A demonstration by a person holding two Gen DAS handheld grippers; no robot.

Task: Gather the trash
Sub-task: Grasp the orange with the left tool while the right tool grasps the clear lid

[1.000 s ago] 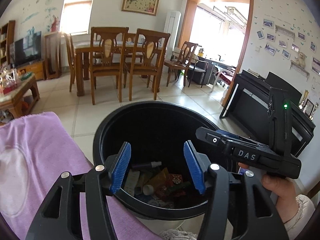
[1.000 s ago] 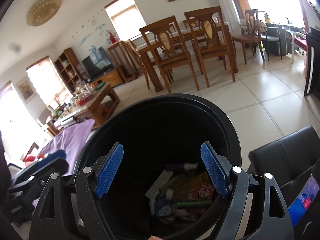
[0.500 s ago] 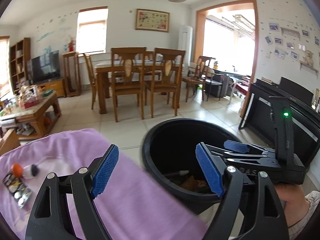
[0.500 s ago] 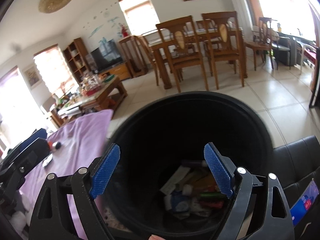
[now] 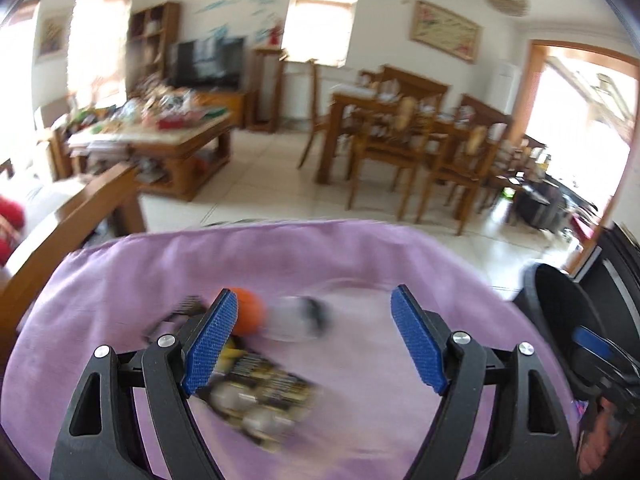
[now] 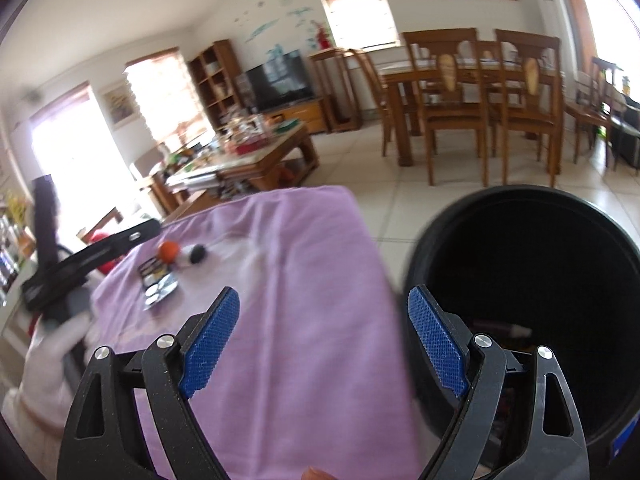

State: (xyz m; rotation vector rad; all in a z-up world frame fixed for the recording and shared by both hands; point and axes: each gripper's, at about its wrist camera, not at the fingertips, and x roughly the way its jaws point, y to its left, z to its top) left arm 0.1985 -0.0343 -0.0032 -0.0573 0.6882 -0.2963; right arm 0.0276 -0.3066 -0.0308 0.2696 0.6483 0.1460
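On the purple cloth (image 5: 360, 264) lie an orange ball (image 5: 250, 316), a blurred clear and black piece (image 5: 300, 320) and a black-and-yellow blister pack (image 5: 264, 392). My left gripper (image 5: 314, 300) hovers open just above them, nothing between its blue pads. In the right wrist view the same ball (image 6: 169, 250) and pack (image 6: 158, 280) lie far left on the cloth (image 6: 312, 300). My right gripper (image 6: 324, 296) stands open and empty over the cloth's right edge, beside the black bin (image 6: 540, 216), which holds trash at the bottom. The bin (image 5: 560, 312) sits at the cloth's right.
A cluttered wooden coffee table (image 6: 264, 160) stands beyond the cloth, with a TV (image 6: 280, 80) behind it. Wooden dining table and chairs (image 6: 480, 92) stand on the tiled floor to the right. A wooden armrest (image 5: 72, 220) runs along the left.
Both grippers swung left, away from above the bin and over the purple cloth. The left jaws spread wider. The trash on the cloth came under the left gripper.
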